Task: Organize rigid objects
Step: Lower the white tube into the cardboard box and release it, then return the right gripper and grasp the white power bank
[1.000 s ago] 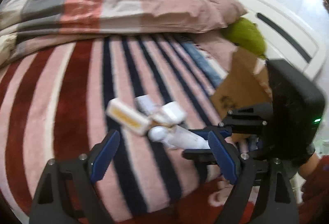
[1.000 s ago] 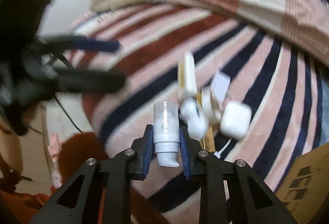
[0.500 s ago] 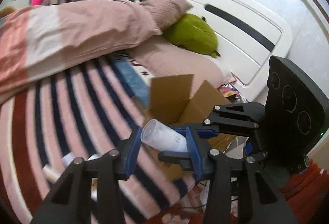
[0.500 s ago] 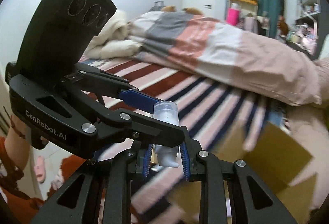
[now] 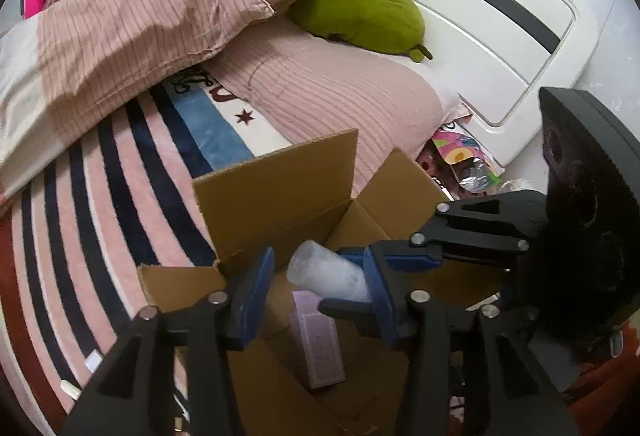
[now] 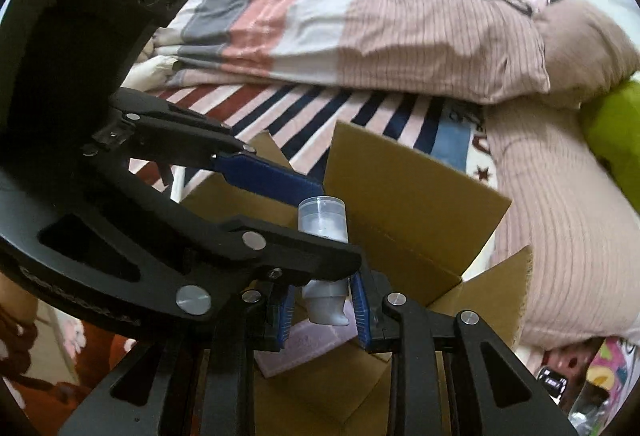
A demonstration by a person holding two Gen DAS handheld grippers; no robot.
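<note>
Carton (image 5: 276,184) on bed (image 5: 100,172), packet (image 5: 318,348) inside

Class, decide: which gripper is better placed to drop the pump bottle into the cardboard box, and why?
Right. The right gripper is shut on the pump bottle, directly over the cardboard box. The left gripper is open around the bottle's cap, gripping nothing.

1. The left gripper (image 5: 316,292) has matte black angular arms, each with a triangular cut-out, and blue ribbed pads (image 5: 256,292) on its fingers.
2. Round silver screw heads mark its joints.
3. The right gripper (image 6: 324,312) is built alike: black linkage, blue pads (image 6: 362,310), silver screws.
4. Each carries a black housing with round recesses; faint lettering runs along the left gripper's body.
</note>
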